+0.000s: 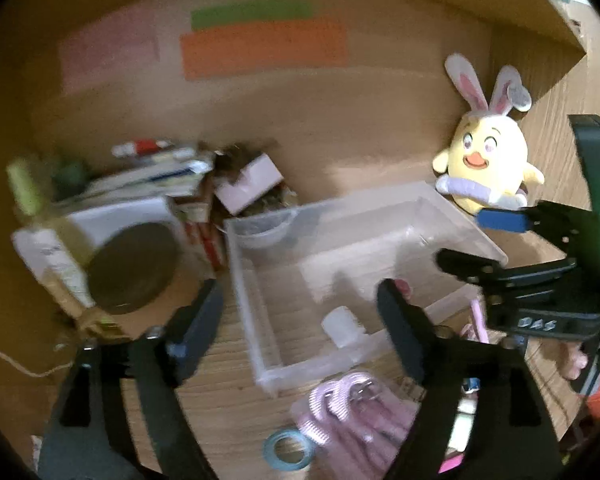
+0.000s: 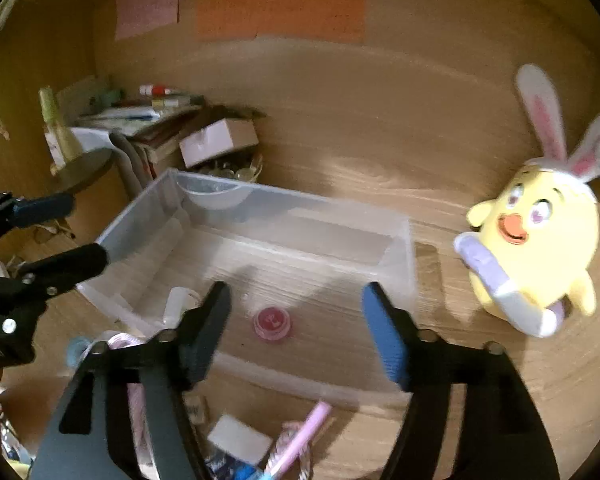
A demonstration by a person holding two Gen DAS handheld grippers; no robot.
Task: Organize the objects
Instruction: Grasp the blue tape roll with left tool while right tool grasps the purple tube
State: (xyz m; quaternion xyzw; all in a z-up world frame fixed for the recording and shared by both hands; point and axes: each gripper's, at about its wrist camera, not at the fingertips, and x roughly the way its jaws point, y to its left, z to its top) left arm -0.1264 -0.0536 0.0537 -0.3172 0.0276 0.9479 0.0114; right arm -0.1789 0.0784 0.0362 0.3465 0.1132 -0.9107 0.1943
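Both claws up over the clear bin [image 2: 404, 248] on the wood desk [image 2: 340, 152]. Left claw [image 1: 300, 312] is spread wide w/ nothing between its fingers, hanging above the bin's near-left corner. Right claw [image 2: 296, 320] is also spread wide & empty, over the bin's near side; from the left cam it shows at the right edge [image 1: 496, 240], fingers apart there too.

Inside the bin: a small pink jar [image 2: 272, 322] on the floor near the front wall, a small white tube [image 2: 178, 300] at the front-left corner, and a clear bowl-like thing [image 2: 212, 196] at the far-left corner. In the left cam the white tube [image 1: 342, 326] sits just inside the near wall.

Outside, in front of the bin: pink coiled cords [image 1: 340, 404], a blue tape ring [image 1: 286, 450], a pink pen [image 2: 300, 436] & a white eraser-like block [image 2: 240, 438], all loose on the desk.

Yellow chick plush w/ bunny ears [image 2: 536, 248] stands right of the bin, near but not touching. Far left: a pile of books & boxes [image 2: 148, 120], a round dark disc [image 1: 134, 268] beside it. Pink, green & orange sheets [image 2: 280, 12] on the back wall. Frames are blurry, small items hard to ID.
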